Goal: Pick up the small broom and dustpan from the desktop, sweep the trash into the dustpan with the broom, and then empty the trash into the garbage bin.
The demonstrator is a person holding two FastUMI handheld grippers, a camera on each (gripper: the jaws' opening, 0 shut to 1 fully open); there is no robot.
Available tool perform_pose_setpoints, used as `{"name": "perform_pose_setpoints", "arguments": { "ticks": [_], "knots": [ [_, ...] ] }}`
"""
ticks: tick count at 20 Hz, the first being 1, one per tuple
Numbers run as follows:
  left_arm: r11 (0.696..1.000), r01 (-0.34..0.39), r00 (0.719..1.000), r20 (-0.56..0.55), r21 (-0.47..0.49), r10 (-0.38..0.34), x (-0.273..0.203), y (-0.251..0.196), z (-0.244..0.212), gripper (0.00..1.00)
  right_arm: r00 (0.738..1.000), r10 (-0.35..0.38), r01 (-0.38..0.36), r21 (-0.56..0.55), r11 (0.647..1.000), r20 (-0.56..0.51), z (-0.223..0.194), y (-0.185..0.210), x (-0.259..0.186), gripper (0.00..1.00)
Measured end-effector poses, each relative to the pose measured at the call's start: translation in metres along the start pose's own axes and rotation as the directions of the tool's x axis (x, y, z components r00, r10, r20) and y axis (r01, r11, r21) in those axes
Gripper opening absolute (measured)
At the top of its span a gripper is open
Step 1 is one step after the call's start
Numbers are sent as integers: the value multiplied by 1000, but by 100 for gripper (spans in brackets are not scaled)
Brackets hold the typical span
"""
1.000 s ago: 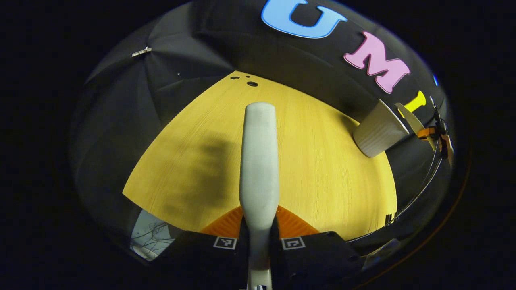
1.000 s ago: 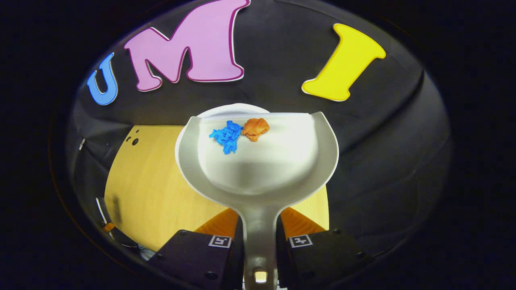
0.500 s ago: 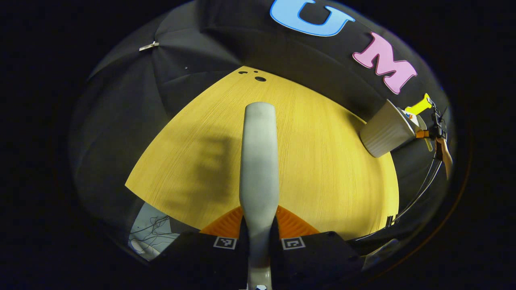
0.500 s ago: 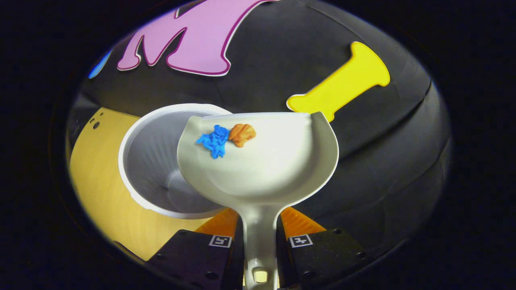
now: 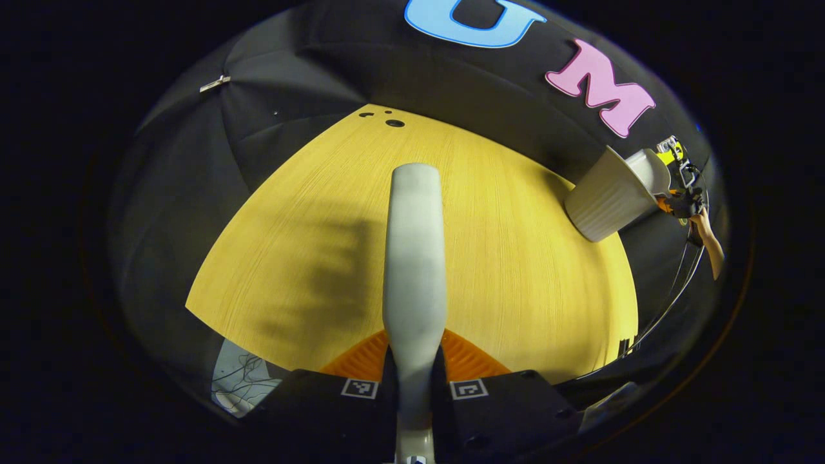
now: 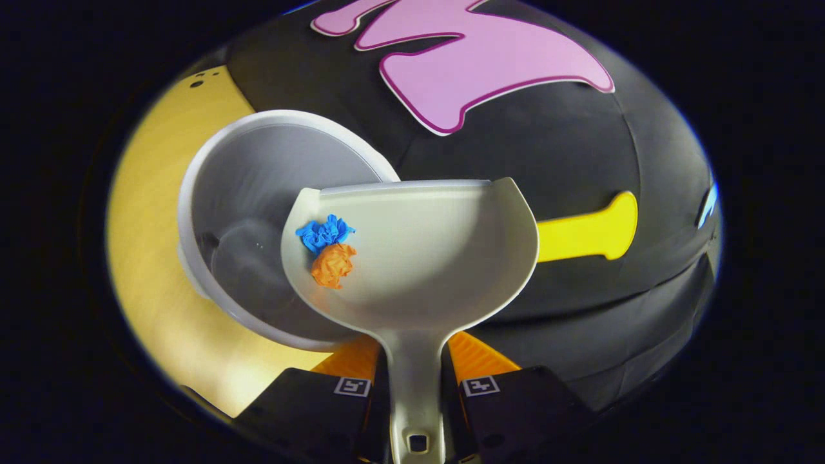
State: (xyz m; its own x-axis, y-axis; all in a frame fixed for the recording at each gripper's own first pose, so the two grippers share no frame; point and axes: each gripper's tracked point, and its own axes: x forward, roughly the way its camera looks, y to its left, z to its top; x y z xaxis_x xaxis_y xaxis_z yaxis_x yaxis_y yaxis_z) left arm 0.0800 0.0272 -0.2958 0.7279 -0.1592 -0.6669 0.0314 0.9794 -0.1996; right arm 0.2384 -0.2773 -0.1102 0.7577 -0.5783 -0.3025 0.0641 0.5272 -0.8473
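Right gripper (image 6: 416, 380): jaws closed on the handle of the dustpan (image 6: 425, 258), bottom centre of the right gripper view. Dustpan tilted, its left edge over the open bin (image 6: 258, 161) at centre left. Blue scrap (image 6: 324, 232) and orange scrap (image 6: 333, 264) lie touching at the pan's left wall.

Left gripper (image 5: 414, 380): jaws closed on the broom (image 5: 414, 258), which runs up the centre of the left gripper view over the yellow desk (image 5: 515, 277). Bin (image 5: 606, 200) at right edge of that view, at the desk's far corner, dustpan (image 5: 648, 171) just behind its rim.
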Motion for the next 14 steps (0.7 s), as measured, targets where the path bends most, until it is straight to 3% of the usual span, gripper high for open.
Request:
{"name": "perform_pose_setpoints", "arguments": {
  "ticks": [5, 7, 8, 10, 14],
  "knots": [
    [1000, 2, 1000, -13, -9, -2, 2, -4, -10, 27, 996, -77, 83, -181, 980, 37, 3, -12, 0, 36],
    [1000, -2, 1000, -22, -2, 2, 2, -5, -13, 25, 992, -107, 121, -269, 955, 63, 6, -21, -6, 37],
    [1000, -3, 999, -32, -2, 3, 3, -6, -15, 26, 990, -117, 136, -313, 940, 79, 6, -26, -9, 32],
    [1000, -6, 999, -44, 2, 6, 4, -7, -19, 26, 986, -131, 160, -385, 909, 100, 3, -39, -14, 36],
    [1000, 11, 999, -45, 0, -11, 4, -17, -20, 27, 981, -151, 193, -460, 867, 125, -7, -56, -26, 36]
  ]
}}
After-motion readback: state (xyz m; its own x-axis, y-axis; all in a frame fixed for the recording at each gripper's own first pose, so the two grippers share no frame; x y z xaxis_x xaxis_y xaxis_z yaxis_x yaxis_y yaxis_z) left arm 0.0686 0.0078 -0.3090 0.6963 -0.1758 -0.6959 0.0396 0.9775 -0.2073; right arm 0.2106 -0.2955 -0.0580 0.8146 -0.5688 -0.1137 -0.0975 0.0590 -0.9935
